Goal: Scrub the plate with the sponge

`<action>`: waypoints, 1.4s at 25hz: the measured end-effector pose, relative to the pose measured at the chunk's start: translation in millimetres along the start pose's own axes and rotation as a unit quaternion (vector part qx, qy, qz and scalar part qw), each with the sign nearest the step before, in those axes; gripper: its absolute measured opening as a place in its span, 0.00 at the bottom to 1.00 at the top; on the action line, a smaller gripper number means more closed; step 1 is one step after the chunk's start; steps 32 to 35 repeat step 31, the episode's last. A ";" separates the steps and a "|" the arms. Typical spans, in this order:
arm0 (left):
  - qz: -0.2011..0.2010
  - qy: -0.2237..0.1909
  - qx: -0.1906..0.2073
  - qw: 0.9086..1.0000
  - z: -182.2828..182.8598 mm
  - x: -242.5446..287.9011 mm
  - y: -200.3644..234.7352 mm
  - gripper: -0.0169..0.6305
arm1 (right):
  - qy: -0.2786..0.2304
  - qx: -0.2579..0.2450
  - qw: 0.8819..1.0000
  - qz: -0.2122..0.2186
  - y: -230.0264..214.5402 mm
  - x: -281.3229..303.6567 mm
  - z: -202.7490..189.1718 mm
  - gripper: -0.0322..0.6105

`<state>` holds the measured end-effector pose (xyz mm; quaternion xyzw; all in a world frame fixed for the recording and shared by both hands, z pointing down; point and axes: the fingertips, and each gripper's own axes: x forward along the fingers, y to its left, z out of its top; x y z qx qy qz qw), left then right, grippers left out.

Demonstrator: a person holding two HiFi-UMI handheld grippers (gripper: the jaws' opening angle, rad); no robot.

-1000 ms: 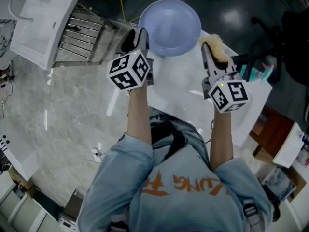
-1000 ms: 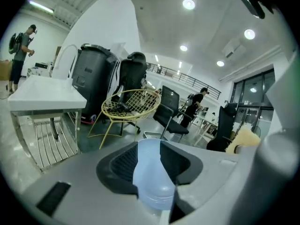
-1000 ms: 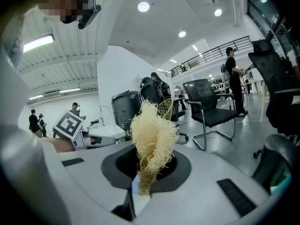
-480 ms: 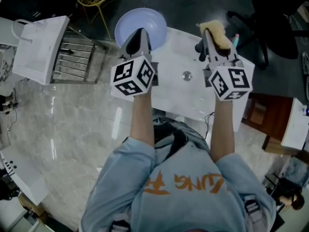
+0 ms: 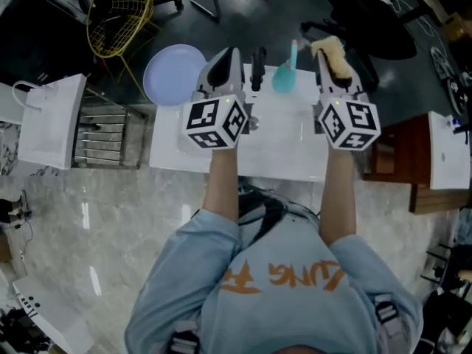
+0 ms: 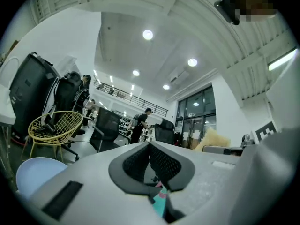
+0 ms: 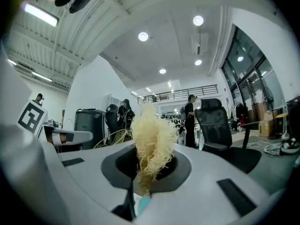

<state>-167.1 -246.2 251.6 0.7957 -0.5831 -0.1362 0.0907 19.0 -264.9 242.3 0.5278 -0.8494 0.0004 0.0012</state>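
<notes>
Your right gripper (image 7: 149, 167) is clamped on the fibrous yellow sponge (image 7: 150, 137), raised clear of the white table (image 5: 280, 150). Your left gripper (image 6: 150, 148) is clenched on nothing. The pale blue plate (image 5: 173, 76) lies at the table's far left corner, apart from both grippers. Scrubbing appears still to be done: the sponge does not touch the plate.
</notes>
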 end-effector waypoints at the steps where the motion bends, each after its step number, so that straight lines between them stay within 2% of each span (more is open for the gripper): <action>1: -0.005 0.002 0.009 1.000 -1.3 1.9 -15.8 0.03 | -0.003 0.000 1.000 -0.007 -10.8 -11.9 3.4 0.10; 7: -0.002 0.024 0.074 0.997 -7.5 12.4 -73.9 0.03 | 0.001 -0.013 0.999 -0.042 -51.4 -55.6 11.3 0.10; 15: -0.021 0.023 0.085 0.996 -32.8 1.2 -129.6 0.03 | -0.004 -0.016 0.999 -0.048 -77.8 -95.1 -2.1 0.10; 21: -0.013 0.014 0.084 0.996 -24.6 -9.9 -143.3 0.03 | -0.011 -0.020 0.999 -0.044 -81.2 -108.1 9.1 0.10; 27: 0.022 0.012 0.085 0.996 -31.4 -11.0 -114.6 0.03 | -0.013 -0.017 0.999 -0.028 -66.6 -84.3 2.1 0.10; 35: 0.026 0.006 0.084 0.996 -30.8 -15.8 -117.7 0.03 | -0.011 -0.024 0.999 -0.020 -65.1 -85.8 3.6 0.10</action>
